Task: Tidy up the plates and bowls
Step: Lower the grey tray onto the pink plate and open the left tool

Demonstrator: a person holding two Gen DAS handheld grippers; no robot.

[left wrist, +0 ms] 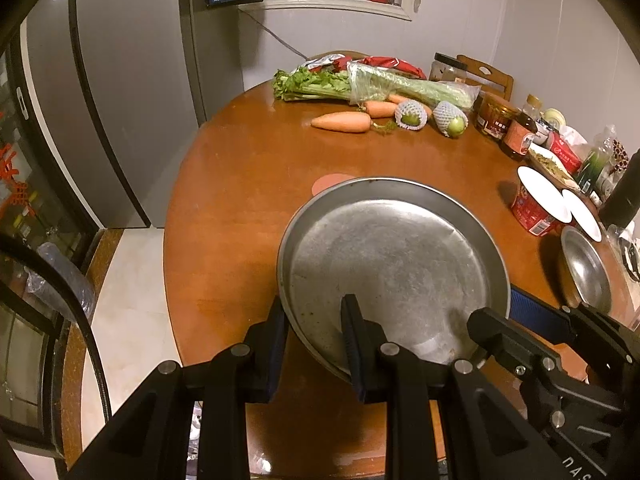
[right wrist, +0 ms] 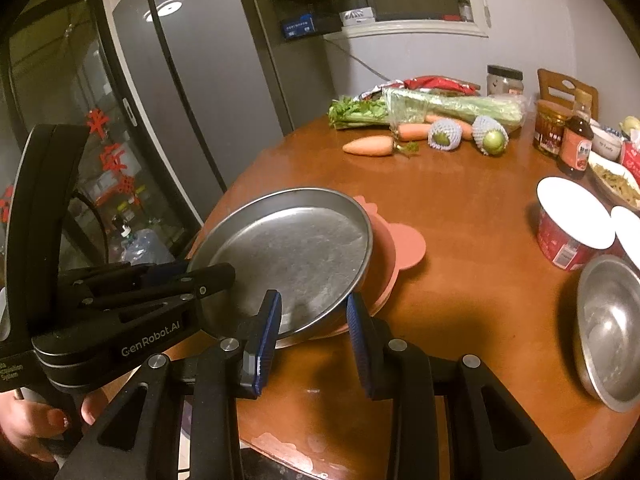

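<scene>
- The round wooden table (right wrist: pixel 460 240) spreads out ahead of both pairs of fingers. Its far side is crowded with groceries, while the stretch just in front of the fingers is left for the dishes being sorted.
- The big metal pan (left wrist: pixel 384 264) is the piece in play. It is tilted, its near rim pinched from two sides, probably because it is too wide and shallow for one grip to steady.
- The left gripper (left wrist: pixel 316 340) clamps the pan's near-left rim, one blue pad outside the wall and the other pressed on the inside floor.
- The right gripper (right wrist: pixel 312 320) straddles the near-right rim. Its fingers stand slightly apart with the metal edge between them, and they look to be closed on it.
- The pink plate (right wrist: pixel 400 248) lies flat beyond the right fingers, under the pan's far edge. My guess is the pan is being set onto it as a stack.
- A smaller steel bowl (right wrist: pixel 612 332) waits off to the right of the right fingers, empty and upright, likely next.
- Two red paper tubs (right wrist: pixel 572 228) stand just beyond that bowl.
- Celery (left wrist: pixel 372 86) and carrots (left wrist: pixel 340 122) lie far ahead, well clear of the stacking spot.
- A person's hand (right wrist: pixel 36 424) grips the left tool's handle, low and left of the right fingers.
</scene>
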